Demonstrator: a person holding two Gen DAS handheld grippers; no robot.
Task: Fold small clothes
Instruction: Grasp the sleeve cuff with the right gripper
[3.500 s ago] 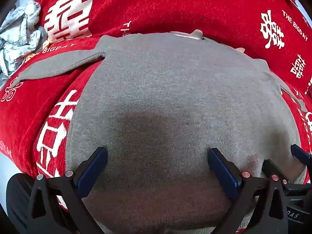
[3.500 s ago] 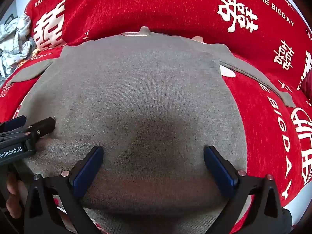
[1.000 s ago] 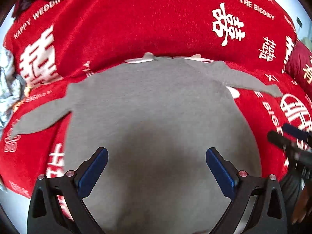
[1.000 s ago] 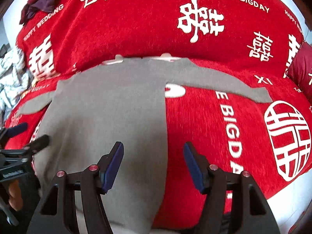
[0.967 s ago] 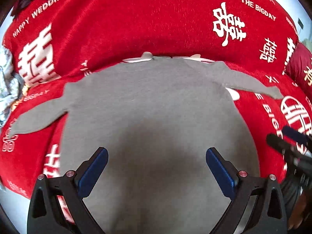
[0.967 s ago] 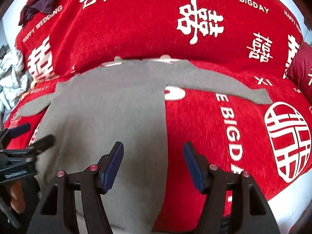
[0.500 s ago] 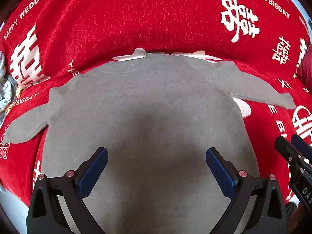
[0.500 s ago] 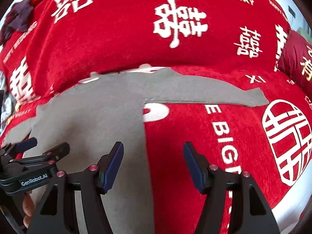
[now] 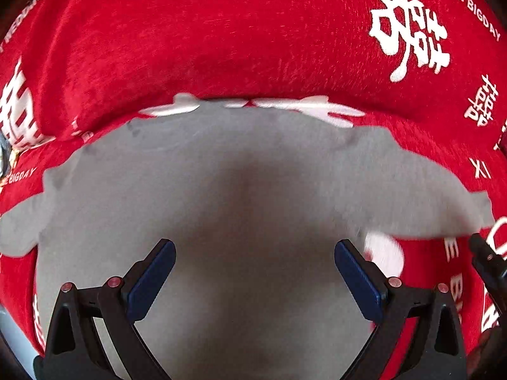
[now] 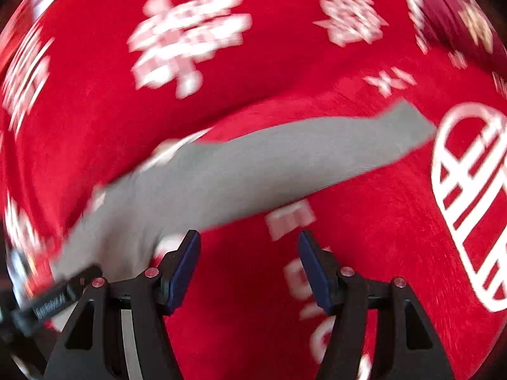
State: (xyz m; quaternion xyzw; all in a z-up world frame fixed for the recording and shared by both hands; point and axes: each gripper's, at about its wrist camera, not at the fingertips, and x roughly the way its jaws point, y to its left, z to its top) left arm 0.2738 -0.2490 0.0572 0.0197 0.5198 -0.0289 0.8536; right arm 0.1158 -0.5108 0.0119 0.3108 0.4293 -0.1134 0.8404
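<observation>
A small grey long-sleeved top lies flat on a red blanket, both sleeves spread out sideways. My left gripper is open and empty, over the middle of the top's body. My right gripper is open and empty, over the red blanket just below the top's right sleeve; that view is blurred. The right gripper's tip shows at the right edge of the left wrist view, and the left gripper's tip shows at the lower left of the right wrist view.
The red blanket with white characters and "THE BIGDAY" lettering covers the whole surface and rises behind the top. A dark red cushion lies at the far right.
Both grippers have moved forward and to the right. The right gripper has left the top's body and is now by the right sleeve. Both stay open.
</observation>
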